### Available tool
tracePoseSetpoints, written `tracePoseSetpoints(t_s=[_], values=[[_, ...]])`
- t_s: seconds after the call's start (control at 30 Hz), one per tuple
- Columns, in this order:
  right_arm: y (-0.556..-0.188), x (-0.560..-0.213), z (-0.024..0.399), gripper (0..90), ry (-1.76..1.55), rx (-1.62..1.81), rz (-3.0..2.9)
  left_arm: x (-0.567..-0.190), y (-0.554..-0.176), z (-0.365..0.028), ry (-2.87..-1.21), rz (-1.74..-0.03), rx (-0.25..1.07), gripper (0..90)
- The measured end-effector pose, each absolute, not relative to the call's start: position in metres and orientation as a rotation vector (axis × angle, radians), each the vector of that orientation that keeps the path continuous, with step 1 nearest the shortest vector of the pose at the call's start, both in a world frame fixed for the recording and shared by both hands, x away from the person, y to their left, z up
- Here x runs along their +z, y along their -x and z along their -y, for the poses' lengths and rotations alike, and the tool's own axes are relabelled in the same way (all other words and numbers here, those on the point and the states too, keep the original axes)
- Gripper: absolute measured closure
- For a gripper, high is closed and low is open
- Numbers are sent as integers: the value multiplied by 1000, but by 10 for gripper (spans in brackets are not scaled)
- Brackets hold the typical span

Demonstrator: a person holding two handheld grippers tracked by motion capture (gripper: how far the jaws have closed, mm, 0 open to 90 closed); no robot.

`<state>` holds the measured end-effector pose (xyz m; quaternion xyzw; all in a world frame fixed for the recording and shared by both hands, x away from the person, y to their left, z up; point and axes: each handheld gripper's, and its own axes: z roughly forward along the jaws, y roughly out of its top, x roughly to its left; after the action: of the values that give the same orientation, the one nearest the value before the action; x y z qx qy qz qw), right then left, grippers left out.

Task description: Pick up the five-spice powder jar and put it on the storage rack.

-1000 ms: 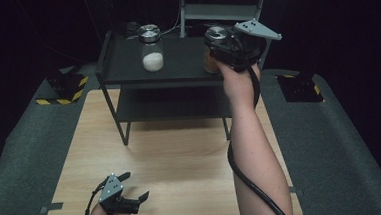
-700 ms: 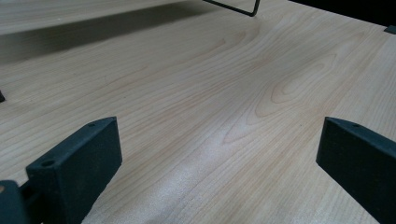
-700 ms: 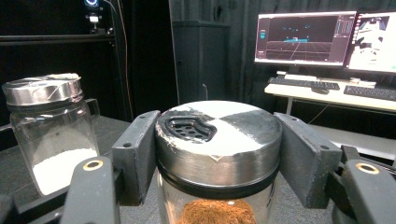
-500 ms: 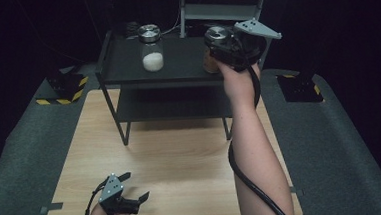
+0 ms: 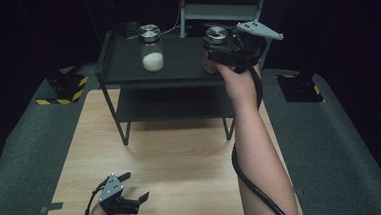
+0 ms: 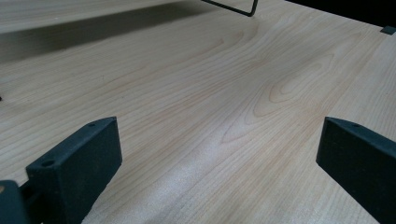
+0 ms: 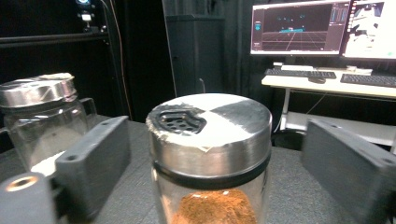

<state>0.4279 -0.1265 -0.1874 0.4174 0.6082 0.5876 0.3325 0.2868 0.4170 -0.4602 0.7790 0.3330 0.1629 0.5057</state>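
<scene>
A glass jar of orange-brown powder (image 5: 215,46) with a silver shaker lid stands on the right of the black rack's top shelf (image 5: 186,70). My right gripper (image 5: 214,53) reaches in level around it. In the right gripper view the jar (image 7: 210,140) stands between the jaws with a gap on each side. The jaws have just been opening and no pad touches the glass. A second jar with white powder (image 5: 151,49) stands to the left on the same shelf. My left gripper (image 5: 137,187) rests open on the wooden table (image 5: 181,158) near its front edge, with bare wood between its jaws (image 6: 219,135).
The rack has a lower shelf (image 5: 173,106) and thin legs on the table's far half. A grey shelf unit (image 5: 222,8) stands behind it. Yellow-black floor markers (image 5: 62,90) lie at the left. Monitors (image 7: 299,28) and a keyboard (image 7: 369,79) sit far behind.
The right gripper's jaws have spread apart off the orange-powder jar, which stays standing on the shelf. Neither hand has shifted.
</scene>
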Motion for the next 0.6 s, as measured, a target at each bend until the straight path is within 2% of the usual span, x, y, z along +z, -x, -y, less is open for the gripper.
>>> tracePoseSetpoints(t_s=[0.6], values=[[-398,-193,133,0,-1051,1567,-1603,-460,-286,-416,-1886,-801,399,4]])
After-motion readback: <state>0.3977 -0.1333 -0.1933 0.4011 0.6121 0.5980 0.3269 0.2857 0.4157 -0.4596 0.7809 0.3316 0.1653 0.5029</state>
